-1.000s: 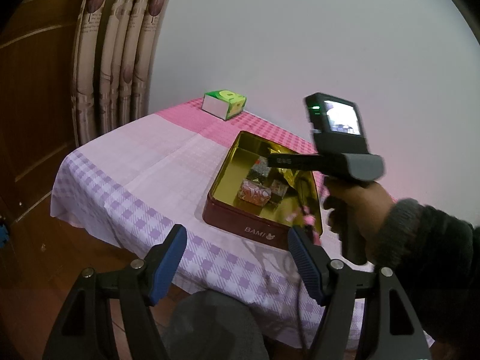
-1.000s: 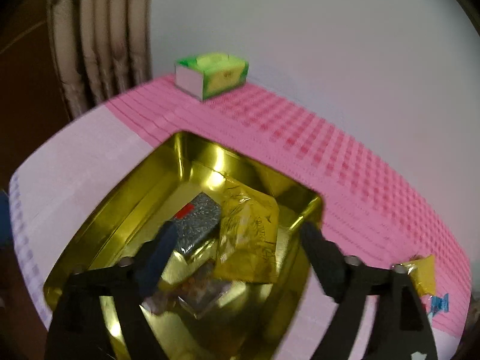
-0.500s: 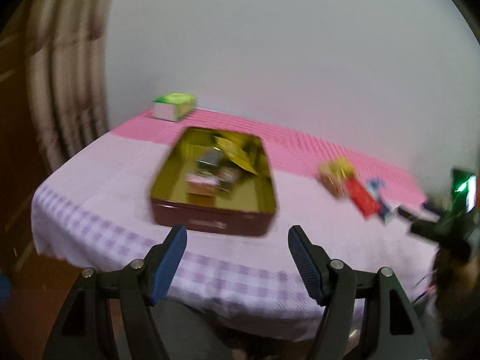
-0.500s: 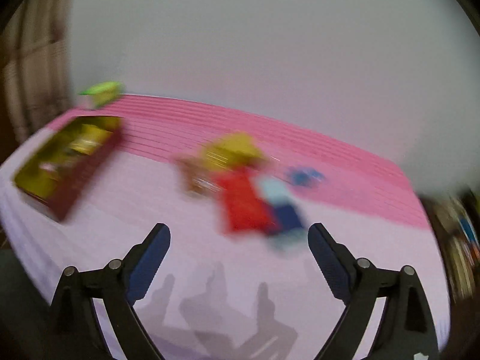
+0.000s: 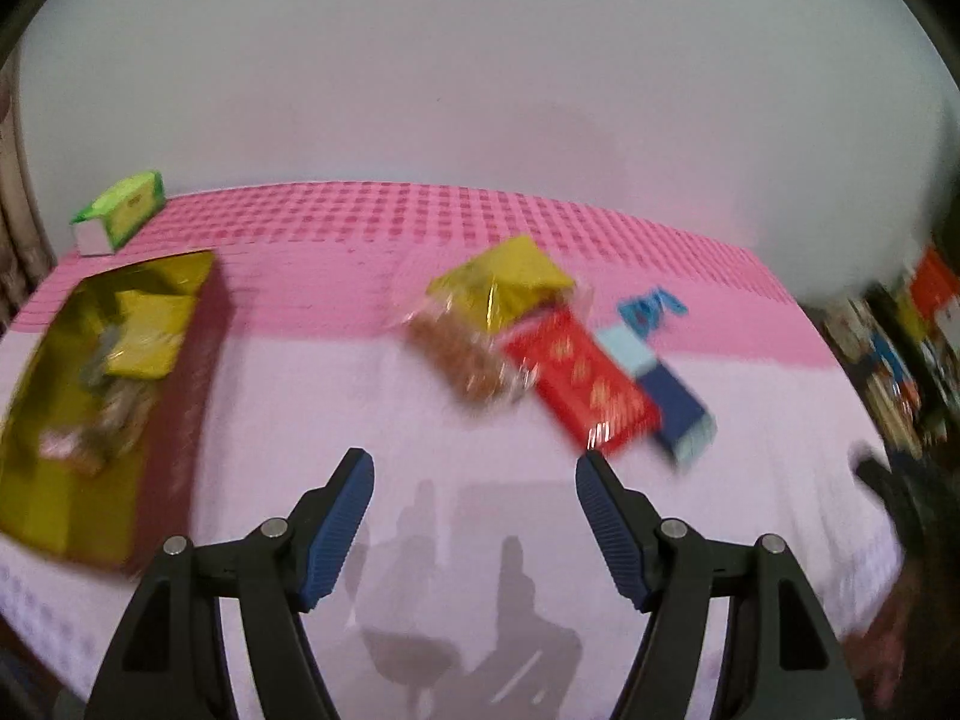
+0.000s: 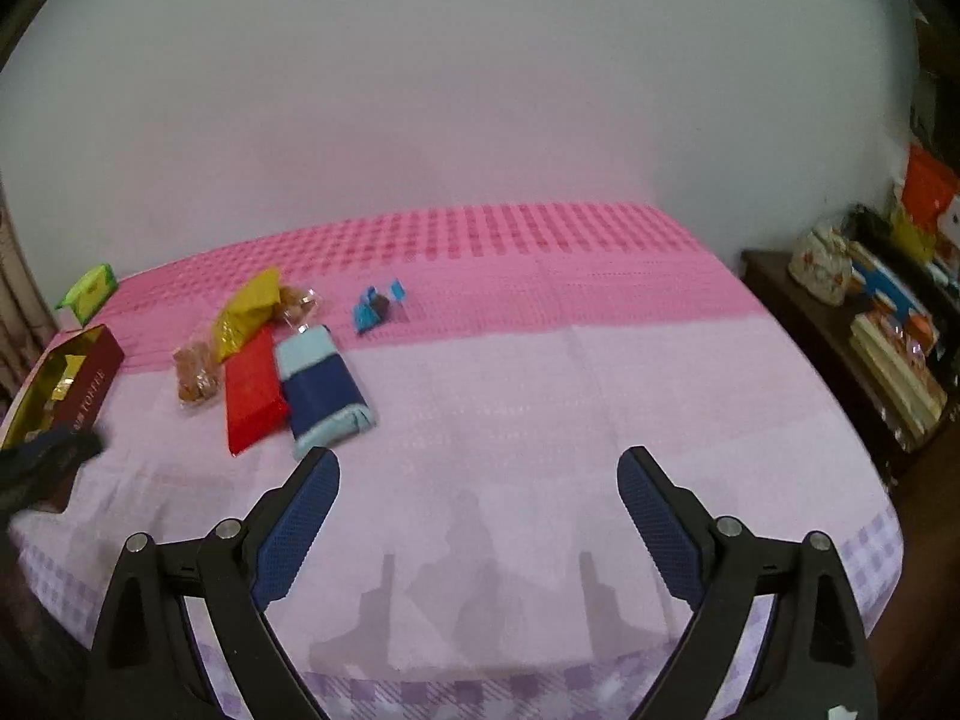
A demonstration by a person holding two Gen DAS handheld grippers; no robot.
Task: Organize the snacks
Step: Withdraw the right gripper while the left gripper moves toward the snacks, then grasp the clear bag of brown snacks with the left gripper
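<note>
A gold-lined tin with dark red walls (image 5: 180, 420) sits at the table's left and holds several snacks; it also shows in the right wrist view (image 6: 90, 384). Loose snacks lie mid-table: a yellow packet (image 5: 504, 282) (image 6: 246, 312), a clear bag of brown biscuits (image 5: 462, 360) (image 6: 195, 378), a red packet (image 5: 579, 384) (image 6: 252, 393), a blue packet (image 5: 666, 396) (image 6: 321, 393) and a small blue candy (image 5: 651, 309) (image 6: 375, 309). My left gripper (image 5: 474, 516) is open and empty, short of the snacks. My right gripper (image 6: 477, 516) is open and empty, right of them.
A green box (image 5: 120, 213) (image 6: 87, 291) sits at the table's far left by the wall. A dark side table (image 6: 840, 348) with stacked goods stands right of the table. The pink and lilac tablecloth (image 6: 540, 390) covers the table.
Both grippers have swung right, from over the tin to facing the loose snacks. The right gripper has pulled back from inside the tin. Both stay open.
</note>
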